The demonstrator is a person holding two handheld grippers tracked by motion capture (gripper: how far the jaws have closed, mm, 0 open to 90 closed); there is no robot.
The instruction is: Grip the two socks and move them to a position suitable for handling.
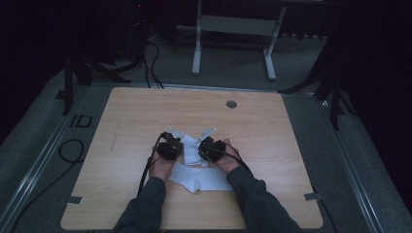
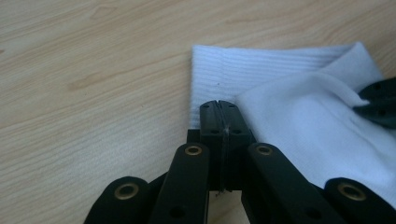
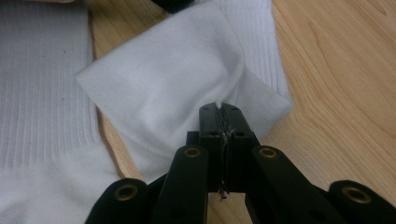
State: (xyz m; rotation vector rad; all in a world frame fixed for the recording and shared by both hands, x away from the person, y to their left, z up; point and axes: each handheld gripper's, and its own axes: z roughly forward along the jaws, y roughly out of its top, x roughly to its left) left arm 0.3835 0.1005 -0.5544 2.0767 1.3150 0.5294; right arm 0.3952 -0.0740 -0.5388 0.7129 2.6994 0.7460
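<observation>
Two white socks lie on the wooden table (image 1: 136, 121). One sock (image 1: 192, 151) sits between my grippers, partly folded over itself. My left gripper (image 1: 180, 148) is shut at the edge of its ribbed cuff (image 2: 261, 65). My right gripper (image 1: 202, 151) is shut on a fold of the same sock (image 3: 163, 84). In the left gripper view the right gripper's black tip (image 2: 379, 103) shows at the right edge, on the folded flap. The second sock (image 1: 201, 178) lies flat nearer the person, between the forearms, and its ribbed part (image 3: 42, 93) shows in the right gripper view.
A round grommet hole (image 1: 231, 104) is set in the table near its far edge. Black cables (image 1: 73, 150) trail off the table's left side. A white desk frame (image 1: 233, 29) and dark stand legs (image 1: 77, 73) stand on the floor beyond.
</observation>
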